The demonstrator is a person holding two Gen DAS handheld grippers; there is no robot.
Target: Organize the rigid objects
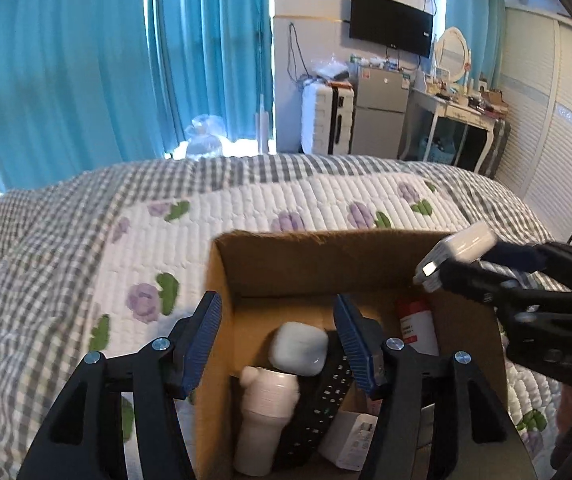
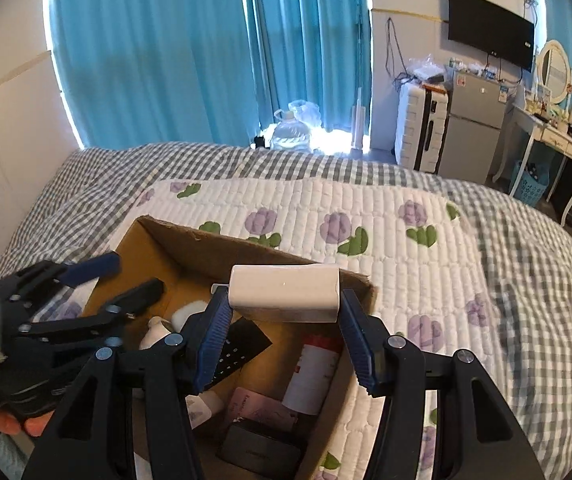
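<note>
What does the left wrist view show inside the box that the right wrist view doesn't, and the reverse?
Left wrist only: the white earbud case seen whole, above the white bottle, between the empty left gripper's pads.

Right wrist only: a pink card and a black case at the box's near end, and the white charger block clamped end to end.

Both: cardboard box on the floral quilt, the red-capped bottle, the black perforated strap, and the right gripper holding the block over the box.
</note>
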